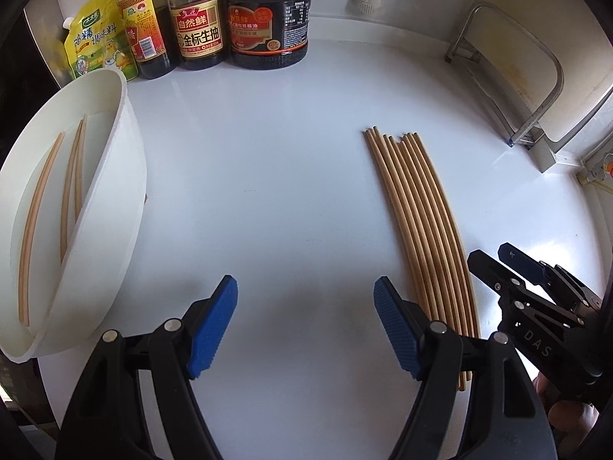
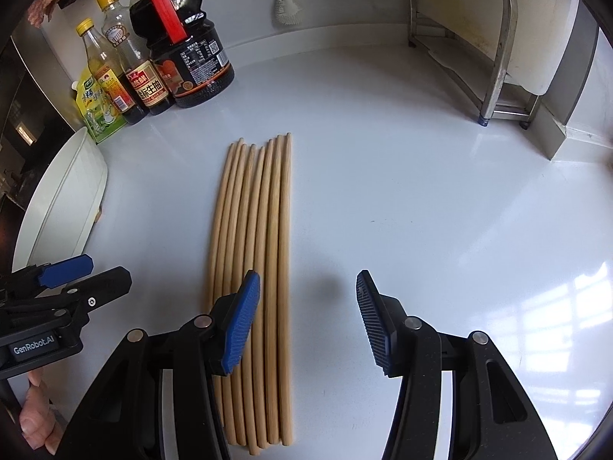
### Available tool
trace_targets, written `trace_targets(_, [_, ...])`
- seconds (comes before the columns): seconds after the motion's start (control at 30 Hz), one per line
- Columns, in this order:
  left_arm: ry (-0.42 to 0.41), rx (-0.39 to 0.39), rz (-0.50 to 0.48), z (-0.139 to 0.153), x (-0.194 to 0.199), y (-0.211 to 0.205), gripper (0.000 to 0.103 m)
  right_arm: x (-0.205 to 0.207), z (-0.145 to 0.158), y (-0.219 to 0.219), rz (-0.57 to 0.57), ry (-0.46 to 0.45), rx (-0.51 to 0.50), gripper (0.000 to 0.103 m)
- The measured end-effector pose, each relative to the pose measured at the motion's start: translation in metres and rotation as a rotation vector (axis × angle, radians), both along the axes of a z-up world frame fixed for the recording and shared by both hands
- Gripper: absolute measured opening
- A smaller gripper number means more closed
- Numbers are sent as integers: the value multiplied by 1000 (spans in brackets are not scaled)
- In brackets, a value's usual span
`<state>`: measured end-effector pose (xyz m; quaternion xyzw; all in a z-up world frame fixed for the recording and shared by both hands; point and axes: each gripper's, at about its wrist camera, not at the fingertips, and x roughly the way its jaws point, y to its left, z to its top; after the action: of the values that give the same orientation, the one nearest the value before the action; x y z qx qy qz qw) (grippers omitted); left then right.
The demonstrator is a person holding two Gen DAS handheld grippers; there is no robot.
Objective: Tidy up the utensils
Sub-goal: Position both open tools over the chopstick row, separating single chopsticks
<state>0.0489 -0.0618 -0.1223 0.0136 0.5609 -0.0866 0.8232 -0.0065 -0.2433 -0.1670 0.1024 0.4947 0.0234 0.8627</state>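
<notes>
Chopsticks [image 2: 253,280]: we see a row on the white surface [image 2: 421,191], three already in the tray [image 1: 115,199] | right hand-held gripper [image 2: 306,314]: released, over the row's edge for picking | left hand-held gripper [image 1: 306,326]: released, empty, beside them.

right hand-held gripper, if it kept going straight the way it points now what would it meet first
Probably the row of chopsticks on the white counter. The right hand-held gripper is open and angled down; its left finger already overlaps the row, while bare counter lies under the rest. Depth is unclear.
</notes>
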Motion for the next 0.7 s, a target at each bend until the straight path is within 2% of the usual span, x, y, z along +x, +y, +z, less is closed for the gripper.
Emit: trace_targets(0.7, [1, -4, -38, -10, 0, -24, 73, 3, -5, -4, 18, 9, -119, 51])
